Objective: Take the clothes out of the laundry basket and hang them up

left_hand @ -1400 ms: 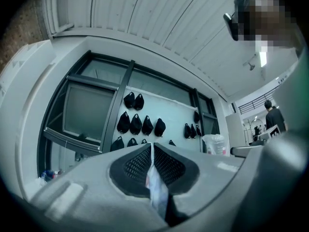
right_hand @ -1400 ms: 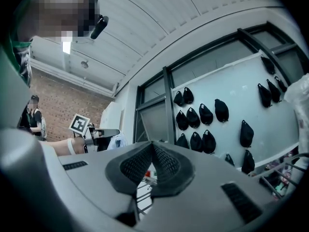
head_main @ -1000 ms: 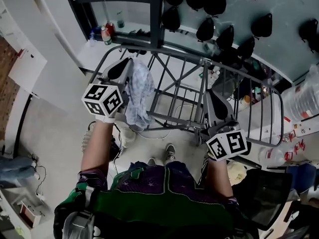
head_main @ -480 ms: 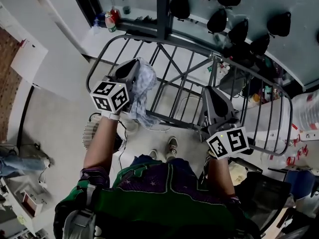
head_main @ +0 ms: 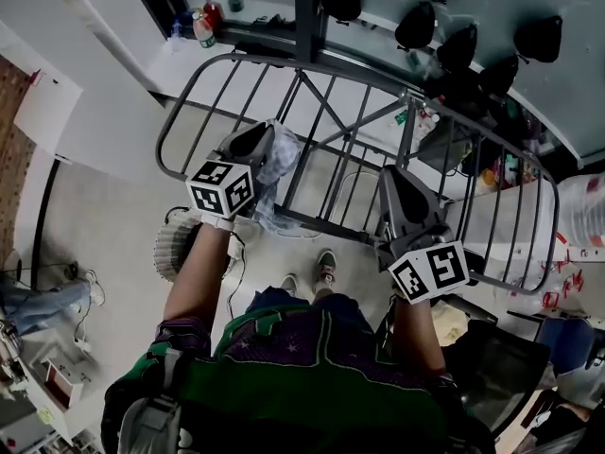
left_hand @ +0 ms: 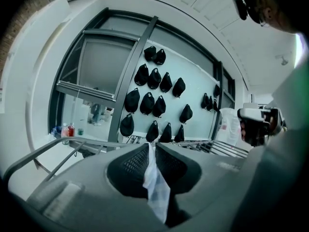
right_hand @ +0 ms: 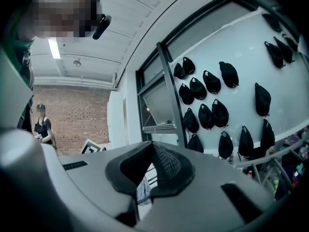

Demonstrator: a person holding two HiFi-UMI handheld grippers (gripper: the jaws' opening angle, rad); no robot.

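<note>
The pale cloth (head_main: 282,154) lies over the near-left bars of the grey drying rack (head_main: 326,225), with part of it bunched beside the left claw (head_main: 257,138). In the left gripper view a strip of it (left_hand: 155,185) runs up between the two dark pads to the tips and hangs slack below them. The left claw (left_hand: 151,146) is opening, its jaws only slightly apart, and the pads touch the cloth on both sides.

The right claw (head_main: 389,176) is to the right, well apart from the cloth and over the rack's middle bars. In its own view the right claw (right_hand: 150,146) is clenched with nothing between the pads. Whether it touches a bar cannot be told.

The rack stands opened out flat in front of the person, whose shoes (head_main: 326,265) show on the floor under its near edge. Beyond the far side, black caps (head_main: 416,26) hang in rows on a pale wall. Some bottles (head_main: 201,28) stand on a ledge at the far left.
</note>
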